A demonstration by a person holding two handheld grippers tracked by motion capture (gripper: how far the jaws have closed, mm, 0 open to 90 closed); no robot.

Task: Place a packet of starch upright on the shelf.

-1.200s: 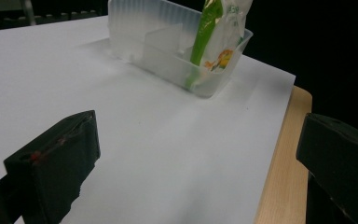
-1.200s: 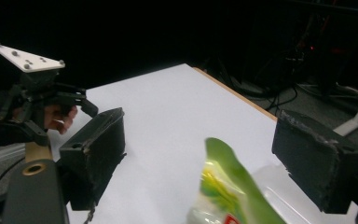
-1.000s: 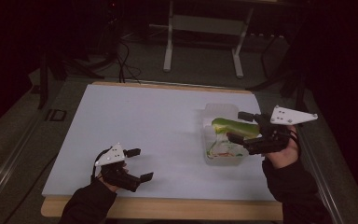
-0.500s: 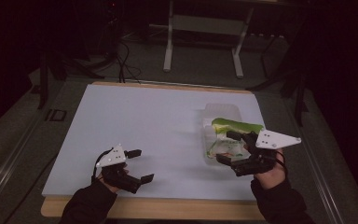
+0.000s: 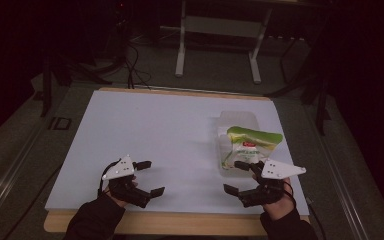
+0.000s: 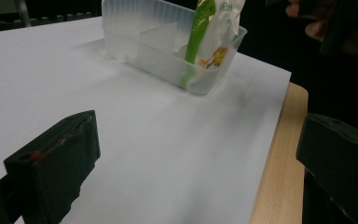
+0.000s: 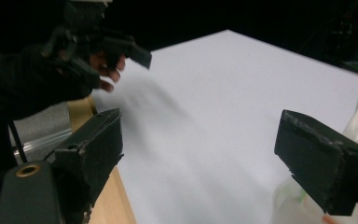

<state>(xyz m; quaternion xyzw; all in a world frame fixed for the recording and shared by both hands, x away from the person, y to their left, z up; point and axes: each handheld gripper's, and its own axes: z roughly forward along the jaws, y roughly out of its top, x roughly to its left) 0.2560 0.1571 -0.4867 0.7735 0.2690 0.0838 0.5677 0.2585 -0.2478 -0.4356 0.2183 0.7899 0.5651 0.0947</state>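
A green and white snack bag [image 5: 252, 141] stands upright in a clear plastic container [image 5: 237, 118] at the right of the white tabletop [image 5: 155, 130]. My right gripper [image 5: 235, 176] hovers just in front of the container, near the table's front edge, open and empty. Over the front left of the table my left gripper [image 5: 150, 177] is held open, with nothing in it. In the left gripper view the container [image 6: 144, 51] and the bag [image 6: 209, 28] lie beyond the open left gripper [image 6: 198, 163]. The right gripper [image 7: 205, 154] spreads wide over bare tabletop.
A wooden table edge [image 5: 180, 222] runs along the front. Behind the table a metal stand [image 5: 215, 45] and cables [image 5: 130, 65] sit on the dark floor. The other hand and its gripper [image 7: 98, 46] appear far off in the right gripper view.
My right gripper has drawn back from over the container toward the front edge, and the bag stays in the container. The left gripper has not moved.
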